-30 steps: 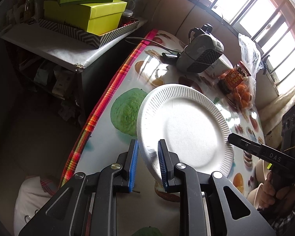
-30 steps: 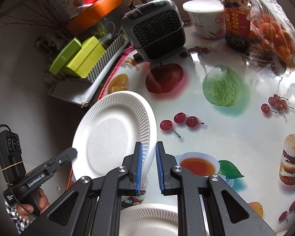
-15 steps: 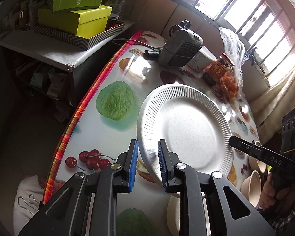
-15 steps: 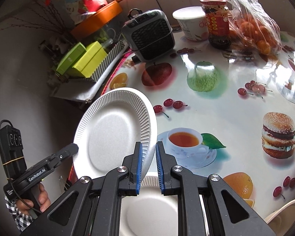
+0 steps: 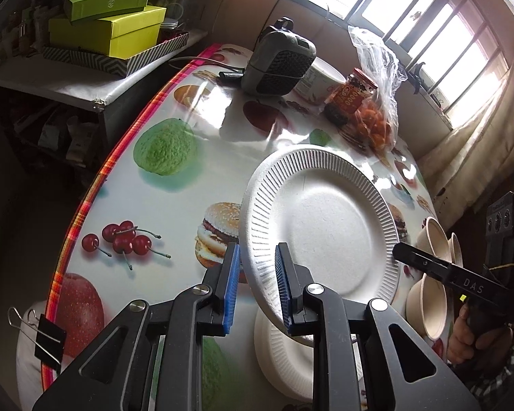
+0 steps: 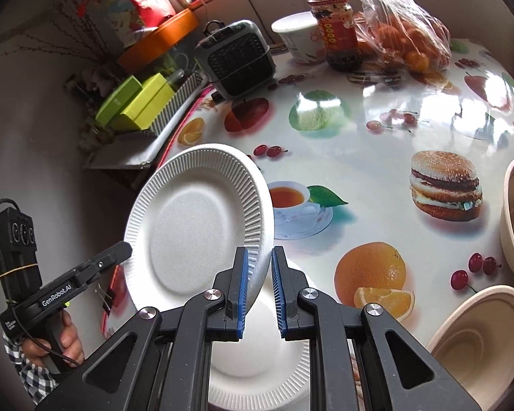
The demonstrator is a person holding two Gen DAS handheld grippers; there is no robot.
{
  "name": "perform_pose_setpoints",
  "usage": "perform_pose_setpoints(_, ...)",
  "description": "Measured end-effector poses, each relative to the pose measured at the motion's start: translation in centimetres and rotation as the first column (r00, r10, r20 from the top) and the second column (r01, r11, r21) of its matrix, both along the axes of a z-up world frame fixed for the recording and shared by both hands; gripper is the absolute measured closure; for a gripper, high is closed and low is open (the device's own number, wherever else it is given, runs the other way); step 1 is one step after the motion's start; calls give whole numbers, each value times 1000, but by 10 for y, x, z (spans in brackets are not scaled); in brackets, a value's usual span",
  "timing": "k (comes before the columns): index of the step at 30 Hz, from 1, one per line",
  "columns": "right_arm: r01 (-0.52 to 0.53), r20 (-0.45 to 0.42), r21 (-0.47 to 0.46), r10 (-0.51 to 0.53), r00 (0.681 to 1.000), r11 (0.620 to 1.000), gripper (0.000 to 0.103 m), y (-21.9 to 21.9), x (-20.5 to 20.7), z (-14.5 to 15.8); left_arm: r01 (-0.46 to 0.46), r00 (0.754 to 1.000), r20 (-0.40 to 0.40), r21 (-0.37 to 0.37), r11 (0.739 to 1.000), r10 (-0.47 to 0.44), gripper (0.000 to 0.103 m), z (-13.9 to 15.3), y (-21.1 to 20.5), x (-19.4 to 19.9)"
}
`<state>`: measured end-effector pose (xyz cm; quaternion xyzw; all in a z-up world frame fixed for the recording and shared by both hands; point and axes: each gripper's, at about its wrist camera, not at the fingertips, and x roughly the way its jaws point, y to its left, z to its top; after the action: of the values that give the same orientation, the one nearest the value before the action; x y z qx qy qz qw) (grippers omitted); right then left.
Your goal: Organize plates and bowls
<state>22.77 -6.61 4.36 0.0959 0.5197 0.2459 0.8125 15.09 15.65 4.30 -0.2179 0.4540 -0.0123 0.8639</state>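
A white paper plate (image 5: 322, 226) hangs tilted above the table, held at two sides. My left gripper (image 5: 255, 257) is shut on its near-left rim, and my right gripper (image 6: 258, 257) is shut on the opposite rim. In the right wrist view the plate (image 6: 195, 219) fills the lower left, with the left gripper (image 6: 123, 249) at its edge. In the left wrist view the right gripper (image 5: 399, 251) meets the plate's right rim. A stack of white paper plates (image 6: 260, 359) lies on the table just below. Beige bowls (image 6: 479, 342) stand at the right.
The table (image 5: 174, 205) has a fruit-print cloth. At the back stand a grey heater (image 5: 277, 61), a white tub (image 6: 300, 39), a red jar (image 6: 339, 30) and a bag of oranges (image 6: 404, 41). A side shelf carries green boxes (image 5: 109, 24). A binder clip (image 5: 44, 335) grips the table edge.
Both grippers have carried the plate together across the table, away from the heater. The plate stack and the beige bowls have come into view beneath and beside it.
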Motion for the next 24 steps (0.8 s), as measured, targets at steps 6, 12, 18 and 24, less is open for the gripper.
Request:
perform_pose_setpoints(6, 23, -8, -7, -23, 1000, 1000, 89, -15, -13, -5, 28, 1000, -10, 3, 1000, -28, 81, -4, -16, -8)
perform_pose_setpoints(12, 30, -12, -14, -30, 999, 999, 89, -26, -27, -9, 45, 999, -25, 3, 999, -45, 81, -11, -28, -16)
perform_pose_setpoints(18, 34, -28, -24, -35, 999, 999, 89, -34, -39, -18, 57, 998, -40, 4, 998, -57, 81, -19, -35, -22)
perform_pose_setpoints(24, 40, -49, -22, -41, 998, 999, 89, -38, -47, -28, 69, 996, -55, 6, 998, -69, 81, -24, -39, -28)
